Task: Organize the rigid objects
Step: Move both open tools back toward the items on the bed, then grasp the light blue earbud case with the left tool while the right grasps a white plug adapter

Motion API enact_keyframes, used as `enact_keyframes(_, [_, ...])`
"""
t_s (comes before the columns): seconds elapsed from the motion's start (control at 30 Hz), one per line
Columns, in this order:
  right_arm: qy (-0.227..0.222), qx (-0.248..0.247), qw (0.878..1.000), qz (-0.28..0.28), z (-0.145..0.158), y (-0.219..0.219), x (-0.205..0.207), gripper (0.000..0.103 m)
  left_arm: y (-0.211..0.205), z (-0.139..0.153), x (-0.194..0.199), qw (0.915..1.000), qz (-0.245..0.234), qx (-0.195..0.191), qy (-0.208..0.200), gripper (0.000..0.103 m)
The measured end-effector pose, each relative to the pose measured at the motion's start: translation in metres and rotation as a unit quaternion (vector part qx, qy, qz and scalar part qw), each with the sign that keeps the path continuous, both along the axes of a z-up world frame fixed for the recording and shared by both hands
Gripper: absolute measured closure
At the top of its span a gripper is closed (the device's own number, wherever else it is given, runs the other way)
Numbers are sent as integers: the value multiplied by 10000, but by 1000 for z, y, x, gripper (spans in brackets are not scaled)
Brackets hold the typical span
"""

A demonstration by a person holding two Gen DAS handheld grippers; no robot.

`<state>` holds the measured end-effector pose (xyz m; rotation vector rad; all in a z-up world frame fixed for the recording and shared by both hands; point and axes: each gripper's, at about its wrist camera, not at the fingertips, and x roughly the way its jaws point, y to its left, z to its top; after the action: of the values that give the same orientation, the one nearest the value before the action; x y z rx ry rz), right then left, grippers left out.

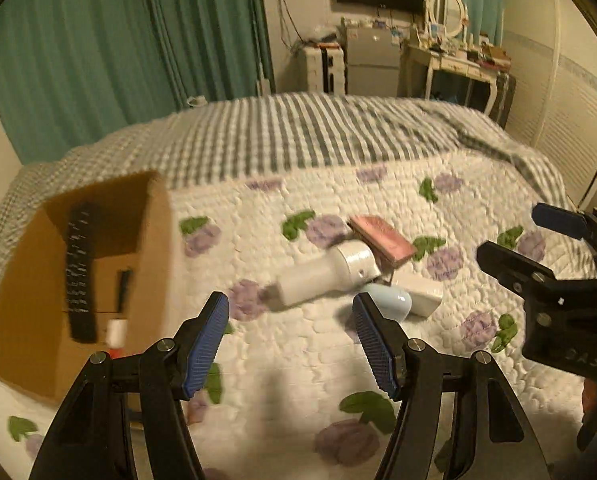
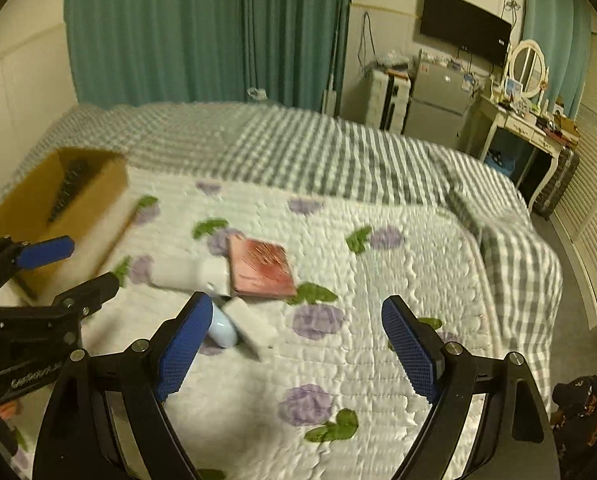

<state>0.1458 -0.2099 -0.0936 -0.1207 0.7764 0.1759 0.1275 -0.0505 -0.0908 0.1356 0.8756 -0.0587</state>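
Here, a quilted bed [image 2: 378, 280] fronts green curtains [image 2: 202, 28]. Both left tongs [image 1: 292, 338] and right tongs [image 2: 298, 344] are released, empty. Box [image 1: 22, 320] contents are blurred.

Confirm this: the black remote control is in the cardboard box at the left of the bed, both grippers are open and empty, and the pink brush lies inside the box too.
One detail is wrong. The pink brush is not in the cardboard box; the left wrist view shows it out on the floral quilt, against the white bottle. The rest stands: the black remote control is in the box, and the left gripper and right gripper are open and empty.
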Motion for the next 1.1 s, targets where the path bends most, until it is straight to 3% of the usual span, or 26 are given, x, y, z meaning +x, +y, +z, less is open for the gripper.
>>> enact_keyframes(0.23, [414,64,9991,7,-40,-15,23,16,-28,-44,15,9988,-334,-91,359,36])
enact_keyframes(0.37, [531,373,9979,-72,-46,-28,31,16,-40,-56,22,9983,-501,-132,281,36])
enact_keyframes(0.6, [647,494,9966,-83,-52,-30,35,16,-54,-69,28,9961,-793,-155,368,36])
enact_keyframes(0.8, [686,501,9963,-117,-53,-31,35,16,-59,-75,36,9956,-901,-172,215,39])
enact_keyframes(0.83, [700,504,9962,-132,-54,-31,35,16,-58,-75,36,9953,-917,-224,218,41])
enact_keyframes(0.87, [714,507,9961,-146,-55,-32,36,16,-58,-74,36,9947,-962,-280,218,53])
enact_keyframes(1.1, [775,451,9959,-98,-61,-28,35,16,-44,-62,20,9956,-876,-329,52,53])
